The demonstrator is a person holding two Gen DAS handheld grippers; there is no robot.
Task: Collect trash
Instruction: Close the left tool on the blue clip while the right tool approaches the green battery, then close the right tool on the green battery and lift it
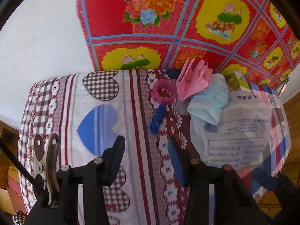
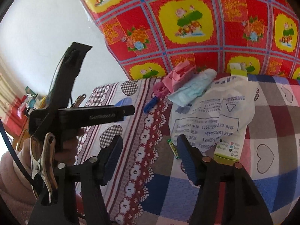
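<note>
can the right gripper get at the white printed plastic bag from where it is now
Probably yes: the right gripper is open, and the white printed plastic bag lies just ahead of its fingers with nothing between them.

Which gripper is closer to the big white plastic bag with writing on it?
Right. The right hand-held gripper hangs open with one finger at the white printed plastic bag's near edge; the left hand-held gripper, also open, sits beside it, over the heart-patterned cloth.

Both wrist views toward shared trash pile (image 1: 202, 93).

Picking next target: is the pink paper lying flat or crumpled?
Crumpled: the pink paper stands up in folded, fringed peaks beside the light blue tissue.
</note>
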